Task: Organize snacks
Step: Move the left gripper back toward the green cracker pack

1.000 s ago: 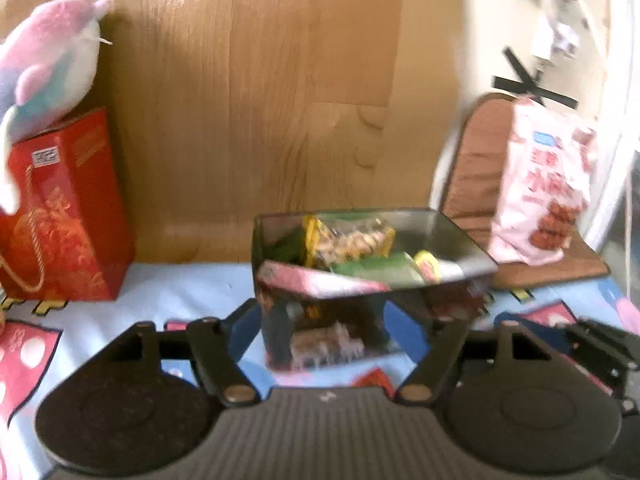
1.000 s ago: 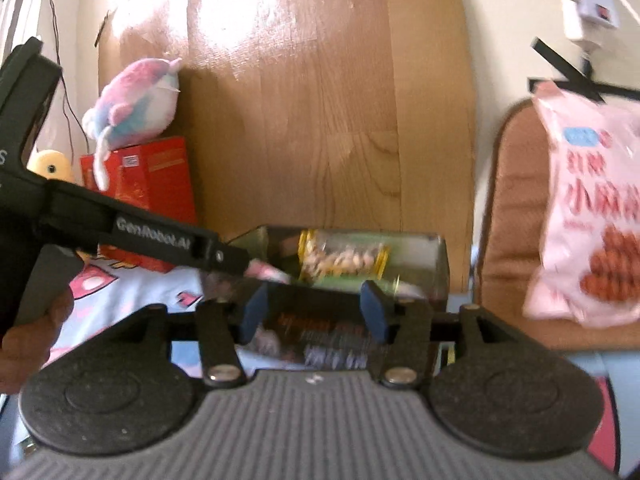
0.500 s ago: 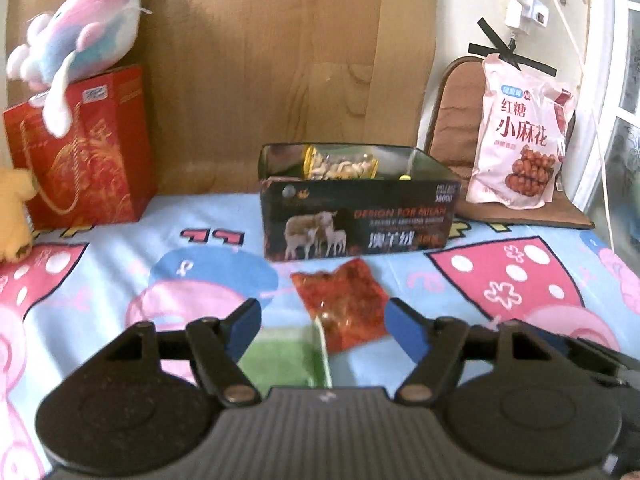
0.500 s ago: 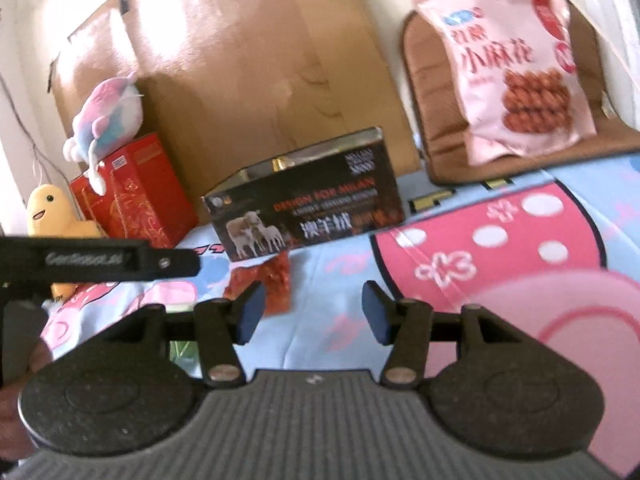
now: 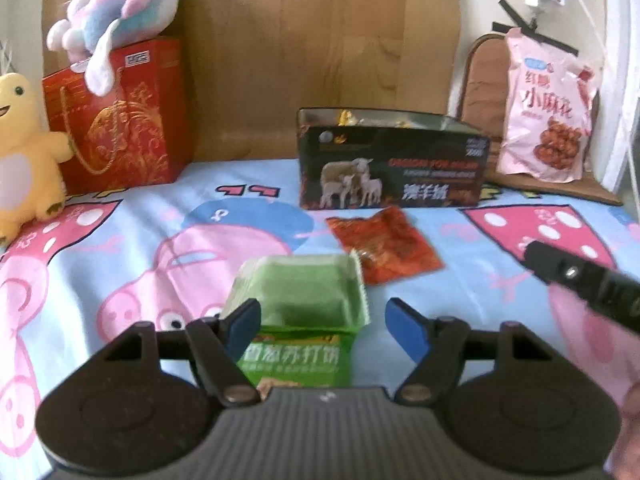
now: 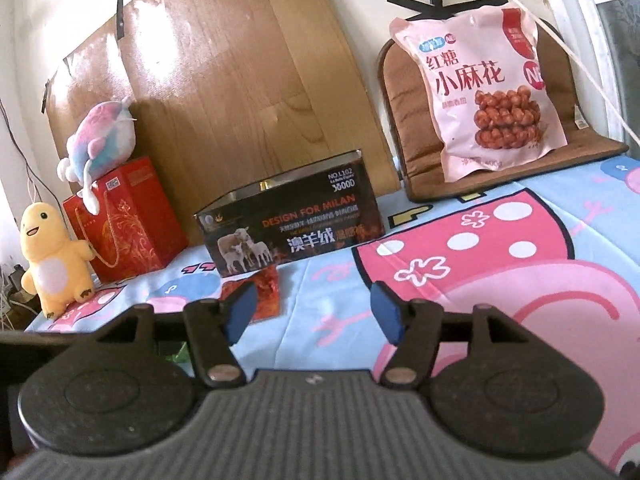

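Left tongs: jaws apart, pointing down toward the cartoon-print sheet. A green snack packet lies flat on the sheet between the two blue pads. The left pad overlaps the packet's left edge in the view; whether it touches cannot be told. The right pad stands clear of the packet, so nothing is gripped.

Just beyond the green packet, slightly right, a red-orange snack packet lies flat on the sheet, its near corner just beside the green packet's far right corner. Behind it stands an open dark tin box with sheep printed on the front; wrappers show above its rim.

Right tongs: jaws opening, nothing between them, only bare sheet. The red-orange packet appears partly behind the left pad in this view, in front of the tin box.

Background: a large pink snack bag leans upright on a brown cushion, right of the box. Left of the box: a red gift bag with a pink-and-blue plush on top, and a yellow plush beside it. A wooden board stands against the wall behind.

A black part of the right tool enters the left view at its right edge.
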The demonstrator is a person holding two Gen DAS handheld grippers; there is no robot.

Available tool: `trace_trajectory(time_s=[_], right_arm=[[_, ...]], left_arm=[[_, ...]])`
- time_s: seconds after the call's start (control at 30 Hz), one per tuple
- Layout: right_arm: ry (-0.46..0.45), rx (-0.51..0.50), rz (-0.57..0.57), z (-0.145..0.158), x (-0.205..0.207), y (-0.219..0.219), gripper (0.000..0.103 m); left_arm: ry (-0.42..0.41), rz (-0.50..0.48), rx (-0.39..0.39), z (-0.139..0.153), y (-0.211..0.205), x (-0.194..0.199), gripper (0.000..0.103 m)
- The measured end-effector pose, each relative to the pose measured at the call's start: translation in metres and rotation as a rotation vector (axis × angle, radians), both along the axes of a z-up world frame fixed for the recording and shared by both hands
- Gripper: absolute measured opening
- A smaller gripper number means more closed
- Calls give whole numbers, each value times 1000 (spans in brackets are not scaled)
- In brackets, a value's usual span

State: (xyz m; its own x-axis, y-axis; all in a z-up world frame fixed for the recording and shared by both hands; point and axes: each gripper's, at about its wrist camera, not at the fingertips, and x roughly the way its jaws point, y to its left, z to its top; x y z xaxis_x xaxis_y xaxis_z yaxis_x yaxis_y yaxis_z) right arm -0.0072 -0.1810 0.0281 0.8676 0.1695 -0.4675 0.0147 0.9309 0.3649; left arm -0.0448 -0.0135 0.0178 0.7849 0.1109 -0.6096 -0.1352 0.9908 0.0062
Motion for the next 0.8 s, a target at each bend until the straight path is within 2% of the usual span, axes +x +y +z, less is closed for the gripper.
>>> trace_trajectory(time_s=[0.23,0.8], right_arm=[[7,-5,6,-1,0,1,68],[7,-4,5,0,0,1,73]], left_arm=[[-20,32,73,-10,-6,-3,72],[-36,24,64,-9,-2,-4,73]])
